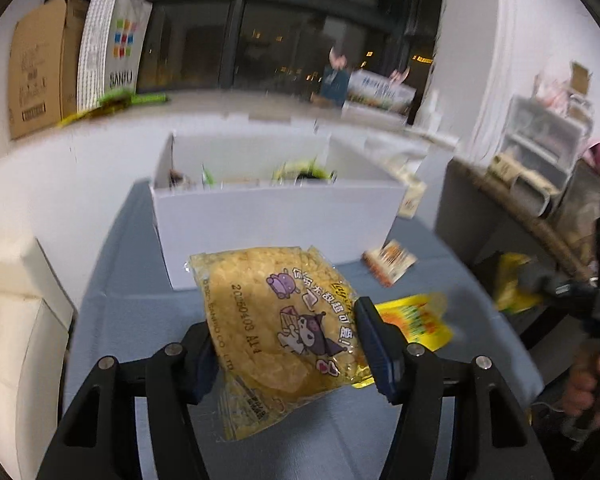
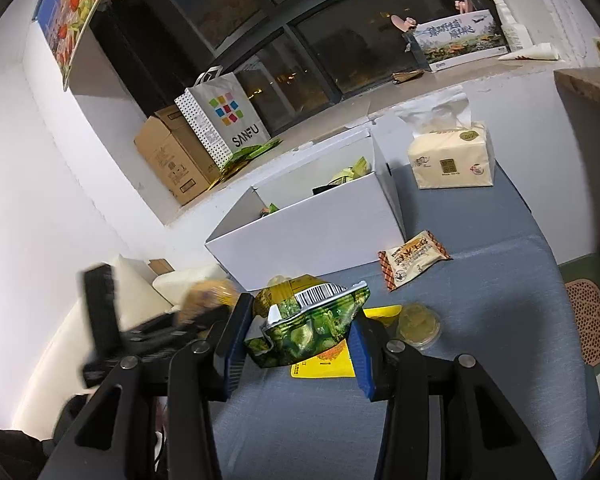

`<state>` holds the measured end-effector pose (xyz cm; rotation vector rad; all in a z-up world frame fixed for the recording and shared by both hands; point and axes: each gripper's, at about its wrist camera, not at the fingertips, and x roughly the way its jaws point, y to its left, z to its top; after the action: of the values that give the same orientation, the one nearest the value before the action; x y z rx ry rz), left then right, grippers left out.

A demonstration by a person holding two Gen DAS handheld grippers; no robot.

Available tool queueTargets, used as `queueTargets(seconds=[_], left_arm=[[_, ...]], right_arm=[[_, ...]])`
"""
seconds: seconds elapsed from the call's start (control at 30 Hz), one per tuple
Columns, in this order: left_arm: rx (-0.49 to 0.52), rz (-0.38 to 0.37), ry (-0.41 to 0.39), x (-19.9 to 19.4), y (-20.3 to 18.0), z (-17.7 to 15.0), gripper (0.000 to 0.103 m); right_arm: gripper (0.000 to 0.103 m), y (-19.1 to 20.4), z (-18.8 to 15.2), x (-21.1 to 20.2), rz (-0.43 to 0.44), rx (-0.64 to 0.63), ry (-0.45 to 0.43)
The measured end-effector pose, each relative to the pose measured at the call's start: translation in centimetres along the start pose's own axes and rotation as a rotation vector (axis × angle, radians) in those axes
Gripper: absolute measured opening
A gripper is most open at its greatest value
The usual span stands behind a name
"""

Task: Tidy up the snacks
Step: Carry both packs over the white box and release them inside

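My left gripper (image 1: 288, 344) fingers clamp the yellow snack pack (image 1: 284, 320), held above the table (image 1: 140, 280) short of the white box (image 1: 276, 216). Right gripper (image 2: 296, 340) pinches the green foil bag (image 2: 312, 324). Both light, crinkly, slippery; grip mid-body, gently.

In the left wrist view, motion blur smears the white box (image 1: 276, 216) at centre, so the packets inside cannot be read. The yellow cartoon packet (image 1: 284, 332) hides part of the flat yellow packet (image 1: 416, 320) behind it. At the right edge, the right claw (image 1: 540, 284) is blurred and cut off.
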<state>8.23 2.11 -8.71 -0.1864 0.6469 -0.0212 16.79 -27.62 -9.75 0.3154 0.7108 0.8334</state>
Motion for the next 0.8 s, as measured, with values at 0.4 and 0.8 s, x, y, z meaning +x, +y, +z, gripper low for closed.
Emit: queueTargets(seconds=[0.4, 0.8], left_arm=[[0.039, -0.036, -0.089, -0.7, 1.0, 7.5, 0.066], [0.043, 0.022, 0.004, 12.1, 4.0, 18.2, 0.066]], right_arm=[[0.048, 3.1, 4.3, 1.9, -0.003, -0.124, -0.027], [0.048, 2.7, 17.7, 10.1, -0.120, -0.171, -0.019]])
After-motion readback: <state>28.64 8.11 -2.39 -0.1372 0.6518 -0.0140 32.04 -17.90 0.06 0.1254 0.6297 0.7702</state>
